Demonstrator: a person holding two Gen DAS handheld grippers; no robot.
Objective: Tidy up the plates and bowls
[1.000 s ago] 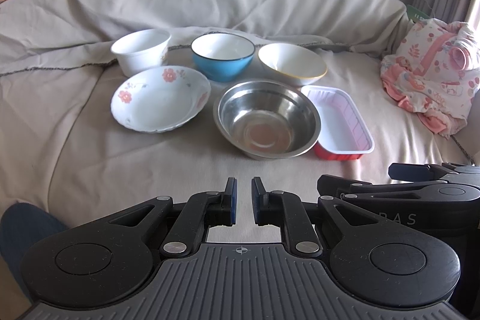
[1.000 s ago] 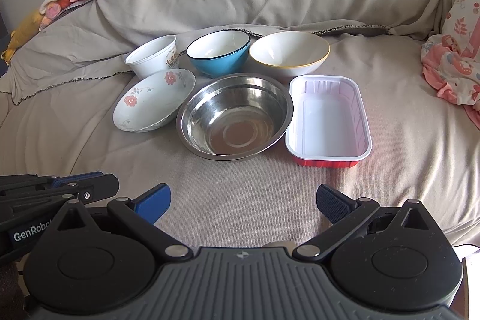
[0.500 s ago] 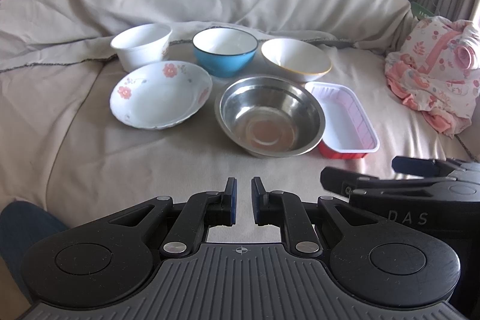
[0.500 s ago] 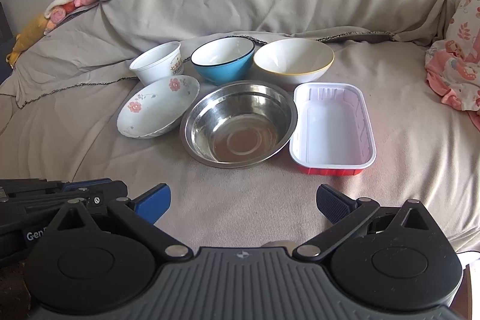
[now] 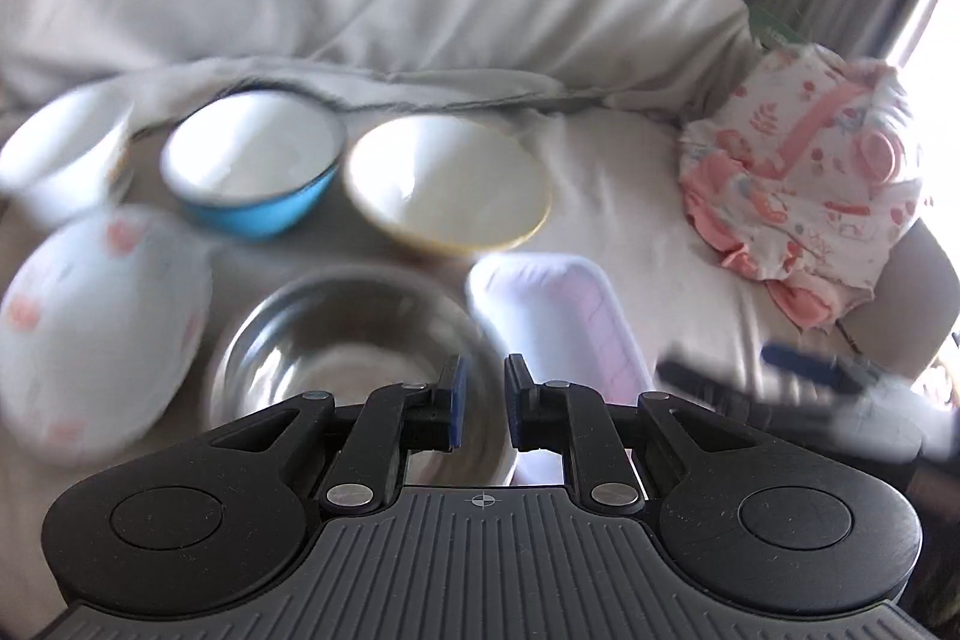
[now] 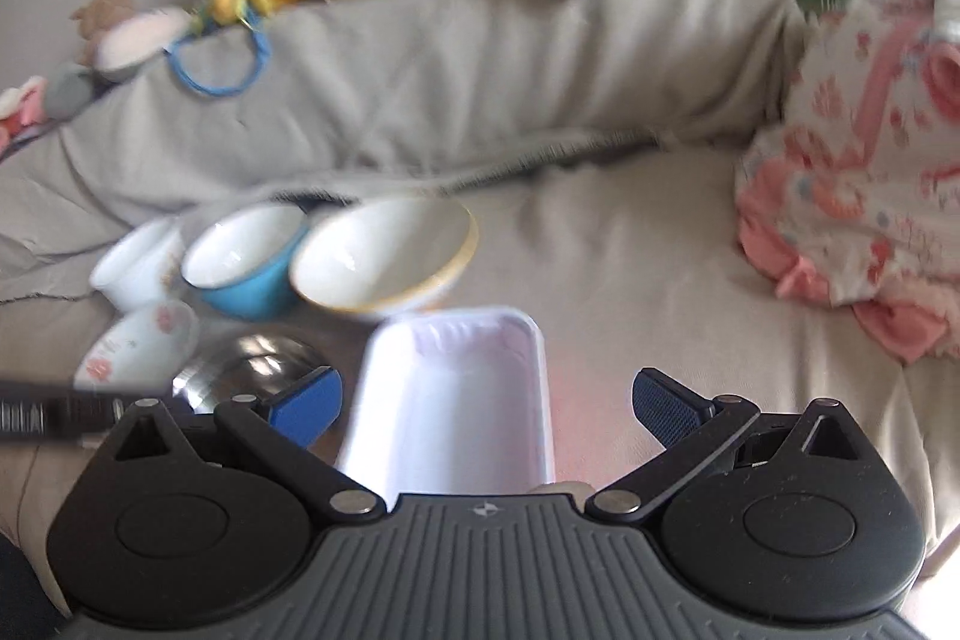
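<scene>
On the cloth-draped sofa (image 5: 420,10) the dishes sit in two rows, all blurred. Far off to the left of the left claw (image 5: 480,400) is the white cup (image 5: 60,160), and nearer, also to its left, the flowered plate (image 5: 102,328). Beyond the claw and a little left sits the blue bowl (image 5: 252,172); beyond and slightly right, the yellow-rimmed bowl (image 5: 450,184). Directly under and ahead of the left claw's tips lies the steel bowl (image 5: 336,340). That claw is narrow, its blue pads nearly together, nothing between them.

Just right of it lies the white tray (image 5: 558,316), which sits between the spread fingers of the right claw (image 6: 486,400). That claw gapes wide and is not touching the tray. Far to its right a pink flowered cloth bundle (image 6: 858,172) is heaped on the sofa, well apart from the dishes.
</scene>
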